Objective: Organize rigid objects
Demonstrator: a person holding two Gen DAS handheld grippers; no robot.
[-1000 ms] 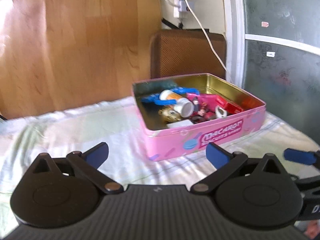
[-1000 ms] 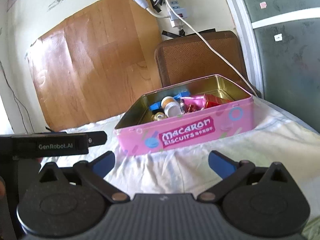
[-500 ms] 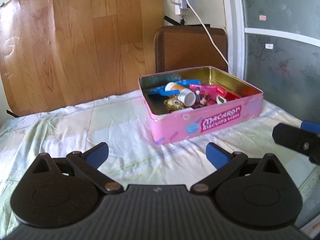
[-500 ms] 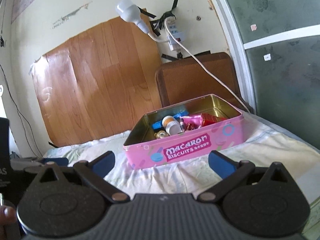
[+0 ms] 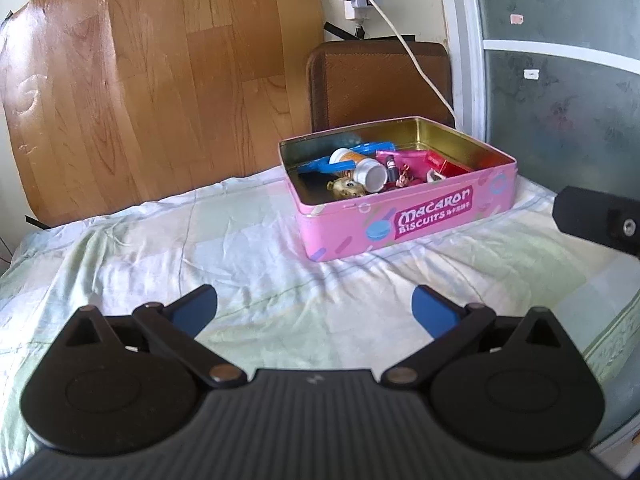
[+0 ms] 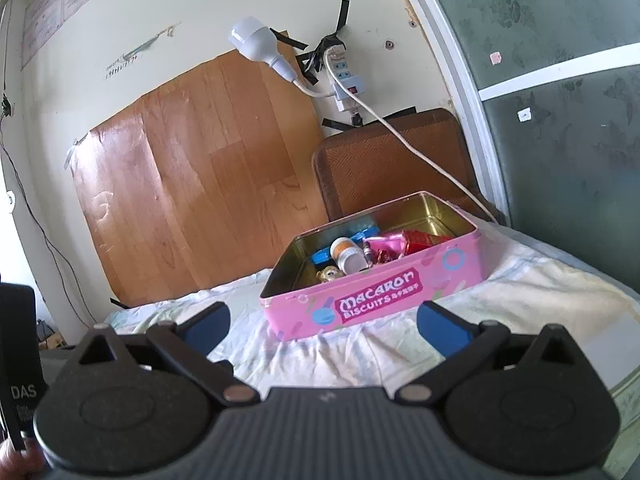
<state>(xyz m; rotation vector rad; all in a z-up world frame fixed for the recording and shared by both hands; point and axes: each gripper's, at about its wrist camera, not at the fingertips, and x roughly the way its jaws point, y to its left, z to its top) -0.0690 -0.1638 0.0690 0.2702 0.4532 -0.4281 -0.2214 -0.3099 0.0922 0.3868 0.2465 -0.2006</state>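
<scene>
The left gripper [image 5: 314,308] hangs with fingers spread and empty over the sheet [image 5: 240,248]; the pink tin [image 5: 400,216], holding the small objects, sits at one o'clock. The right gripper [image 6: 322,324], likewise spread, faces the tin at twelve. Judged finished: both should stay clear of its rim.

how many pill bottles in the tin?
1 visible: the white-capped pill bottle lies on its side near the middle of the pink tin, across the blue item. Clutter could hide more.
</scene>
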